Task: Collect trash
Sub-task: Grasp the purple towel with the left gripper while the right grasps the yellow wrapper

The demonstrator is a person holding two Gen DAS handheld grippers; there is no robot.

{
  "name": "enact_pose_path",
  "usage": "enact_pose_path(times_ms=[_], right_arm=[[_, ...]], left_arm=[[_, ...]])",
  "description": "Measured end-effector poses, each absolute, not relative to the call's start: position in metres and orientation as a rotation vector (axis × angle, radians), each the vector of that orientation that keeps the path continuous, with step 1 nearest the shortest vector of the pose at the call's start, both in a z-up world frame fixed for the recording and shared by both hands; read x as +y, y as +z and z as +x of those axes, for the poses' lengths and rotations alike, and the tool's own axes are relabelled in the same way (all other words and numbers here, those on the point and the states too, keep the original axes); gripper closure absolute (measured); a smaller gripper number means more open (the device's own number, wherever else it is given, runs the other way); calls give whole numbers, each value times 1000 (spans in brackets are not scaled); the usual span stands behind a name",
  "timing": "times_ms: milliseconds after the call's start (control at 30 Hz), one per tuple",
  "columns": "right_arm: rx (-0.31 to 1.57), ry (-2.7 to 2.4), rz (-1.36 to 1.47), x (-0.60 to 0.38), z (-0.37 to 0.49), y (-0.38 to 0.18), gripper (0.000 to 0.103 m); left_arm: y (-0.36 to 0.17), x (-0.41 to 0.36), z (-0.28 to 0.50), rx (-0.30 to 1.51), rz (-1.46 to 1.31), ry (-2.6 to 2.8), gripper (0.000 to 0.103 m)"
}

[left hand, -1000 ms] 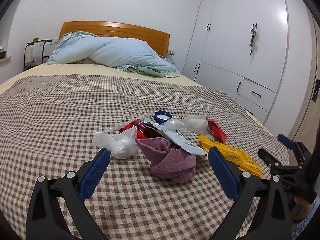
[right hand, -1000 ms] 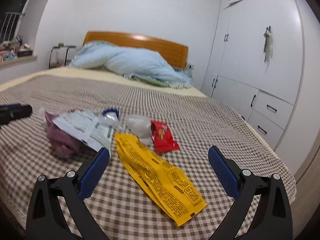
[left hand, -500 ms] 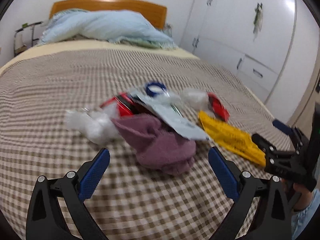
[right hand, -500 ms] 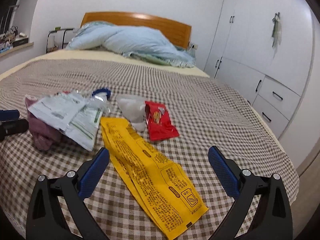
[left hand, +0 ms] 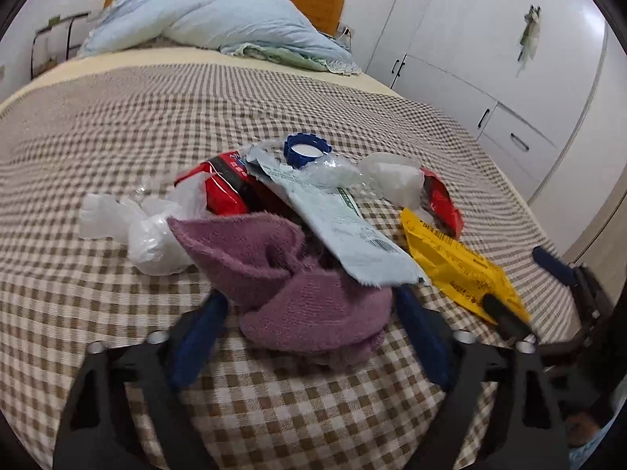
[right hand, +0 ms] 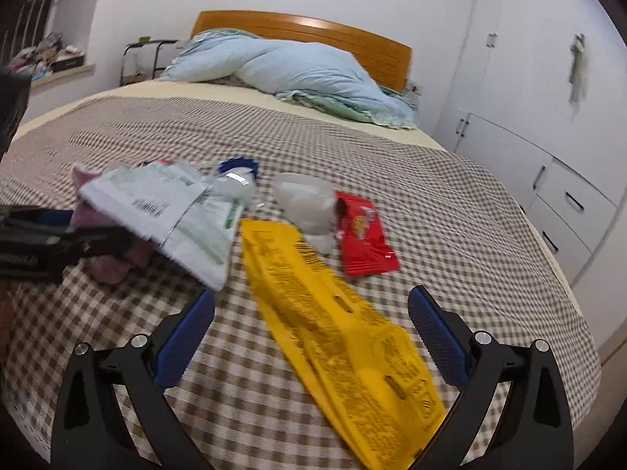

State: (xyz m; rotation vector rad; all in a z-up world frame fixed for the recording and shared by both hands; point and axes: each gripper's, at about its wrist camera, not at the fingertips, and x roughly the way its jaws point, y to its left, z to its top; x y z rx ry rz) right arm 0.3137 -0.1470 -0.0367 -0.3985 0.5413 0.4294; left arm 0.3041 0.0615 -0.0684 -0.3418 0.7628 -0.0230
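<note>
A pile of trash lies on the checked bedspread (left hand: pixel 117 125). It holds a white plastic bag (left hand: pixel 149 231), a red packet (left hand: pixel 223 192), a pale torn pouch (left hand: pixel 337 227), a blue ring cap (left hand: pixel 307 150), a red snack packet (right hand: pixel 364 231) and a long yellow wrapper (right hand: pixel 337 333). A purple towel (left hand: pixel 305 293) lies bunched at the front of the pile. My left gripper (left hand: pixel 309 325) straddles the towel and its jaws are closing, with the pads at the towel's sides. My right gripper (right hand: pixel 311 313) stands open low over the yellow wrapper, which lies between its fingers.
A blue duvet (right hand: pixel 294 70) is heaped against the wooden headboard (right hand: pixel 313 31) at the far end. White wardrobes and drawers (right hand: pixel 548 137) line the right wall, close to the bed's right edge. A metal rack (right hand: pixel 141 58) stands far left.
Both grippers have come forward and down onto the pile. The left jaws have narrowed around the purple towel. The right gripper now hangs over the yellow wrapper, jaws as wide as before.
</note>
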Motion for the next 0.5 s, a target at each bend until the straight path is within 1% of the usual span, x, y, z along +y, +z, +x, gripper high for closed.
enact_pose_path(times_ms=[33,167,233,500], right_arm=[[541,436,-413,-142,313,-39,8],[548,421,-449,-136,314,-44,8],[565,398,-454,-138,319,-47,8],[742,300,-417,-168,354,-64,8]], left_arm=[[-70,63,305,765,-353,-26,35],[-69,67,300,744,-374,-45,45],[-68,69,296,738,-381,-49,47],[-49,67,277,670,-314,-50,48]])
